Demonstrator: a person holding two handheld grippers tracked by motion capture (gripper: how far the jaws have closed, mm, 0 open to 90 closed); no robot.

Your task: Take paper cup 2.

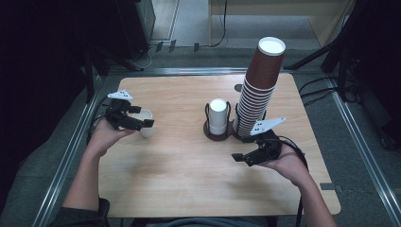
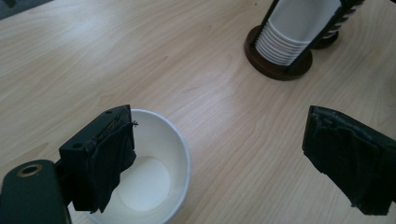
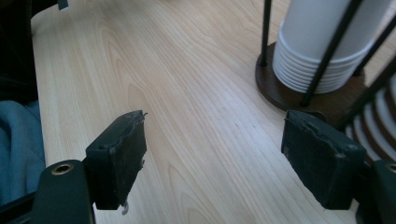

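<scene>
On table, left side: white paper cup [image 1: 146, 123] stands upright, mouth up, empty, on the light wooden tabletop [image 1: 179, 179].
Left gripper [image 1: 142, 124]: jaws spread wide; held low over the cup.
Cup vs left jaws: in the left gripper view the cup [image 2: 154, 172] sits under the view's left jaw, whose pad overlaps the rim; the other jaw is well apart from it, over bare wood. Contact with the rim: cannot tell.
Right gripper [image 1: 240, 158]: jaws spread, nothing between them but tabletop; hovers just in front of the cup stands.
Centre of table: stack of white cups [image 1: 218, 116] in a dark wire holder [image 1: 218, 132].
Beside it, to the right: tall leaning stack of brown paper cups [image 1: 259, 85].
Right gripper view: white stack [image 3: 322, 46] near the view's right jaw, not touching.
</scene>
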